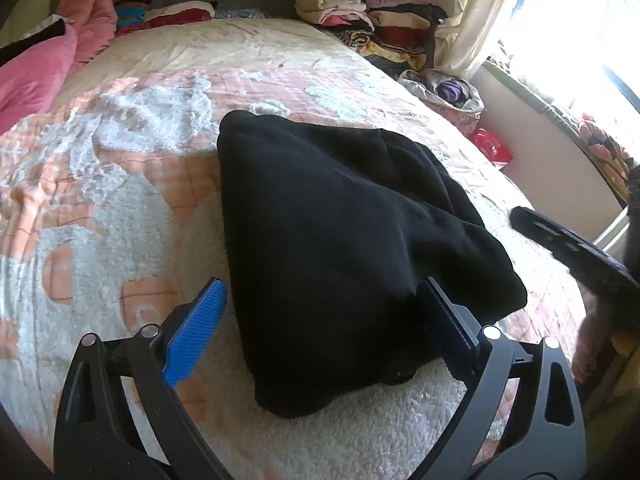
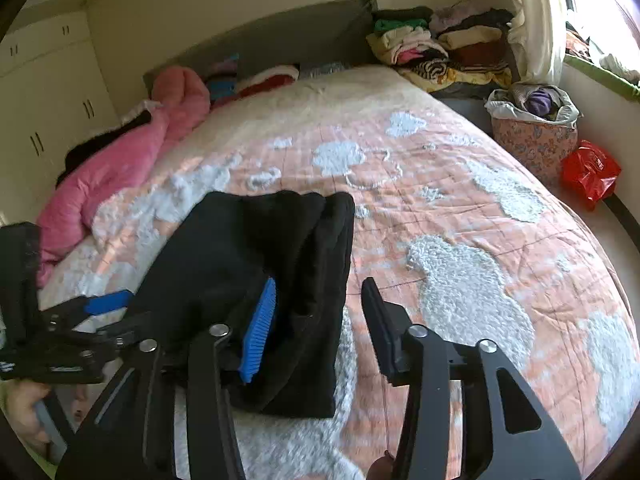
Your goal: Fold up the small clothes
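Garment lies folded into a compact black bundle on the bed, both grippers, left and right, spread wide, holding nothing, so only tidying looks left.

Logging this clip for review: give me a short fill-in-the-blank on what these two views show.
1. The garment lying folded on the bed is ____ in colour.
2. Both the left claw and the right claw are ____, gripping nothing.
3. The puffy jacket along the bed's far left side is ____.
4. The plastic bag on the floor beside the patterned basket is ____.

Missing words: black; open; pink; red
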